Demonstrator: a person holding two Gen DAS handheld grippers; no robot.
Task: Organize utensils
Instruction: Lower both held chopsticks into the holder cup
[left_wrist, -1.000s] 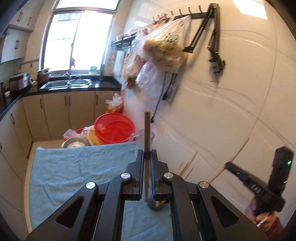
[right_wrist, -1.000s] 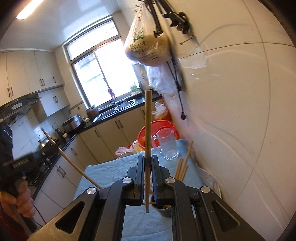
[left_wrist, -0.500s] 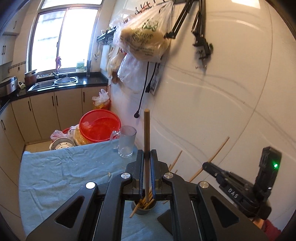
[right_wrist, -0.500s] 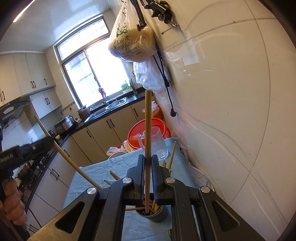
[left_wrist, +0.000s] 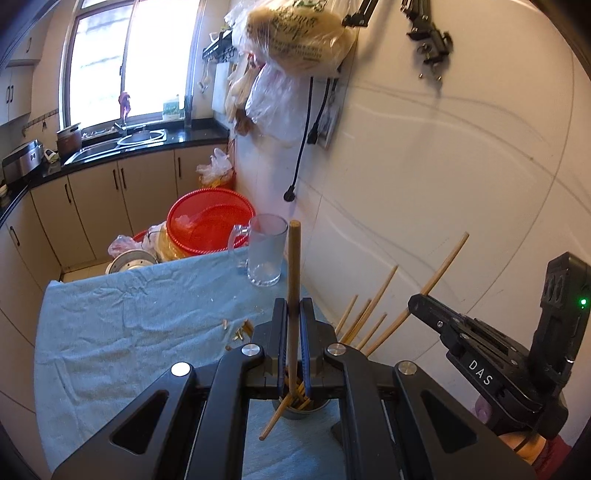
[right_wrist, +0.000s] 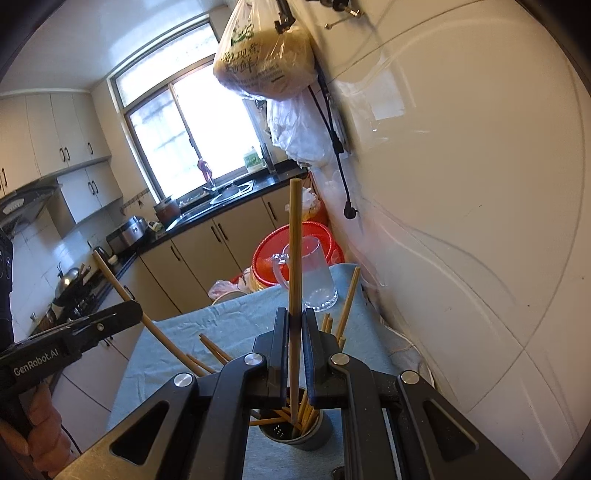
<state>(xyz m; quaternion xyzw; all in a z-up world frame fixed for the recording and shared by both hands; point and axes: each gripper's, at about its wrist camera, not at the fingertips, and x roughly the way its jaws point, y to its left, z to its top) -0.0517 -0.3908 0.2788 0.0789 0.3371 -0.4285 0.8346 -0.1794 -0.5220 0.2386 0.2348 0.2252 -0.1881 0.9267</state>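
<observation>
In the left wrist view my left gripper (left_wrist: 293, 314) is shut on an upright wooden chopstick (left_wrist: 294, 266), whose lower end hangs at the mouth of a grey metal holder (left_wrist: 317, 408) with several chopsticks in it. To its right, my right gripper (left_wrist: 415, 304) grips a slanted chopstick (left_wrist: 443, 269). In the right wrist view my right gripper (right_wrist: 294, 325) is shut on its chopstick (right_wrist: 295, 240), the tip down inside the holder (right_wrist: 317, 434). The left gripper (right_wrist: 129, 312) shows at the left with its chopstick (right_wrist: 118, 288) angled toward the holder.
The holder stands on a blue cloth (left_wrist: 129, 314) over the table, close to the white wall (left_wrist: 443, 166) on the right. A glass mug (left_wrist: 266, 254) stands farther back, a red basin (left_wrist: 210, 225) behind it. Small scraps (left_wrist: 240, 330) lie on the cloth.
Both grippers have come down and forward with their chopsticks. The holder has come into view under the jaws, and the chopsticks' lower ends now reach its mouth.
</observation>
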